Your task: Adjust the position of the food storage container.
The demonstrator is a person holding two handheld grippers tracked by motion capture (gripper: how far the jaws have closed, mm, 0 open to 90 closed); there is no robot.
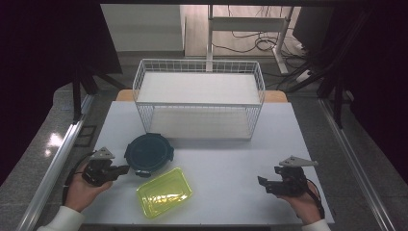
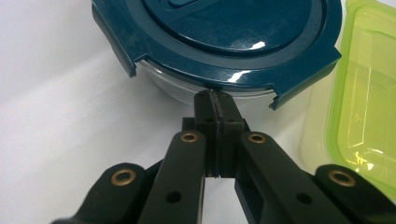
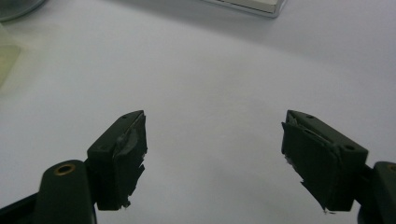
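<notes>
The left gripper (image 1: 126, 168) has its fingers (image 2: 205, 109) clenched together on nothing, their tips at the near side of the round teal-lidded container (image 1: 149, 153) on the white worktop (image 1: 231, 163). Just beside it lies a yellow-green rectangular container (image 1: 164, 192). The right gripper (image 1: 262, 182), well apart, holds its fingers released. Farther back stands a white wire basket (image 1: 199, 98).
</notes>
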